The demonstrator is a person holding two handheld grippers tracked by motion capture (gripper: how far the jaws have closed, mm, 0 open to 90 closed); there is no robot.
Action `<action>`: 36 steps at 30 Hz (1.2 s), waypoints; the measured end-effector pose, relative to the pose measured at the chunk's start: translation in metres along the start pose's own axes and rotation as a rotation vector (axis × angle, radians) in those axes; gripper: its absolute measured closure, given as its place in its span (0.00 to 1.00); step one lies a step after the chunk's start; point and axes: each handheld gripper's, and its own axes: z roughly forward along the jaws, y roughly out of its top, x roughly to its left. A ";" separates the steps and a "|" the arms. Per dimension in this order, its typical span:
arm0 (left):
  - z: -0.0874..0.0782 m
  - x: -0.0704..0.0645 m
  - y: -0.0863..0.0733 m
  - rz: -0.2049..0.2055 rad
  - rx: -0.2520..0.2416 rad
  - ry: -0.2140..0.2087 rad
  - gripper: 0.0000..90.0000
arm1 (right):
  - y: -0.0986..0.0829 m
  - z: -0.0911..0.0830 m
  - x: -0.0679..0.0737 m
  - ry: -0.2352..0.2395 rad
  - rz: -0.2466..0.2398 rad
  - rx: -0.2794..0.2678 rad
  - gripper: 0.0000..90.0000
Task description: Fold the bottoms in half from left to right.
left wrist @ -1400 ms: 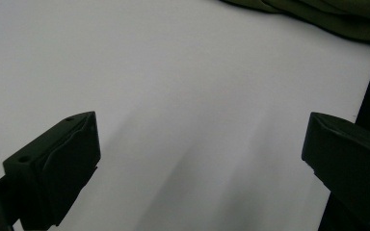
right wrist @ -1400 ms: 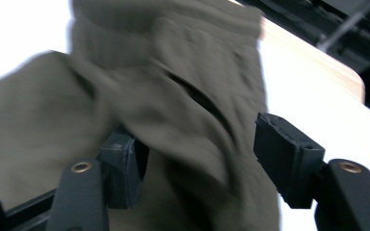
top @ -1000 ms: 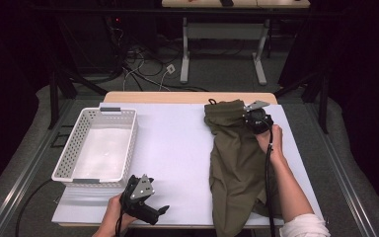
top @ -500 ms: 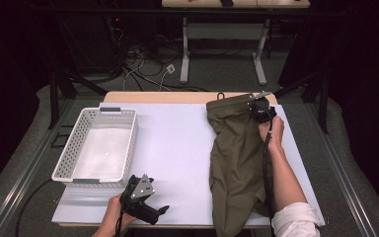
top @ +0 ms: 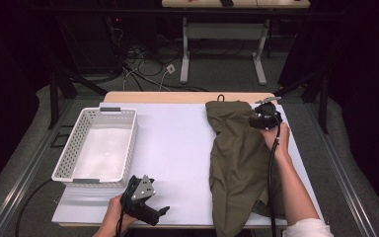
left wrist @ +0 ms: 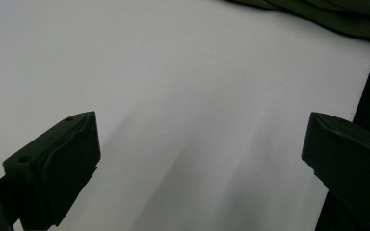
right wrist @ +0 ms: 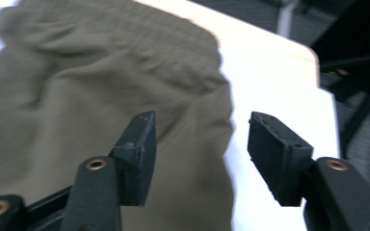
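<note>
Altogether you have one olive garment point(top: 237, 158), one white basket point(top: 98, 145) on the counter point(top: 177, 143), and two claws: left claw point(top: 162, 212) and right claw point(top: 254, 121), both gaping, empty.

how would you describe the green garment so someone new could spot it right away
Start at the white table; a white basket sits on its left half. On the right half, under the right gripper, lies the olive-green garment, spread lengthwise with its elastic waistband at the far edge. It is the table's one dark cloth item.
</note>
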 end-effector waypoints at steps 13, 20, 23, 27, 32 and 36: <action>0.002 -0.001 0.000 -0.001 0.005 0.002 0.00 | -0.048 -0.040 0.023 0.170 -0.065 0.011 0.38; 0.001 -0.003 0.001 0.004 0.003 0.001 0.00 | -0.072 -0.058 0.031 0.198 -0.080 0.022 0.37; 0.000 -0.002 0.000 0.005 0.002 0.001 0.00 | -0.081 -0.067 0.031 0.195 -0.077 0.024 0.36; 0.000 -0.002 0.000 0.006 0.001 0.001 0.00 | -0.092 -0.078 0.028 0.189 -0.060 0.030 0.35; 0.000 -0.004 0.001 0.010 -0.001 -0.002 0.00 | -0.106 -0.093 0.024 0.168 -0.033 0.031 0.37; 0.000 -0.004 0.001 0.011 0.000 -0.002 0.00 | -0.119 -0.102 0.016 0.148 -0.004 0.042 0.40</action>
